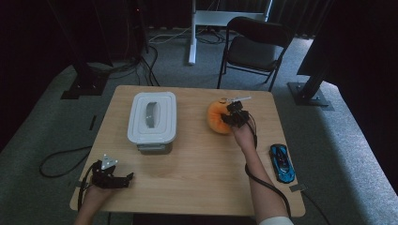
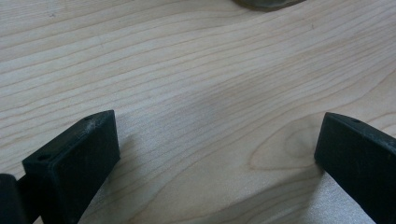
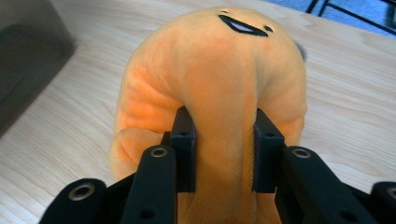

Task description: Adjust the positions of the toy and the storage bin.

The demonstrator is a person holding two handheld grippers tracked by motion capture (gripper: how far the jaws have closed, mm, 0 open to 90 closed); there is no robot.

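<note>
Mostly the risk is a slip: the left hand-held gripper (image 1: 126, 178) sits idle at the near left of the wooden surface (image 1: 197, 173), jaws wide and empty, so it gives no backup. Mid-left, the white lidded container (image 1: 152, 117) with its lid on looks like the likely drop spot; it stands in the way of any leftward sweep. Right of centre, the right hand-held gripper (image 3: 223, 154) pinches a fold of the orange plush toy (image 3: 215, 84); soft fabric could squeeze out or sag and drag. A blue toy car (image 1: 282, 162) lies near the right edge, by the forearm, easy to nudge off.
</note>
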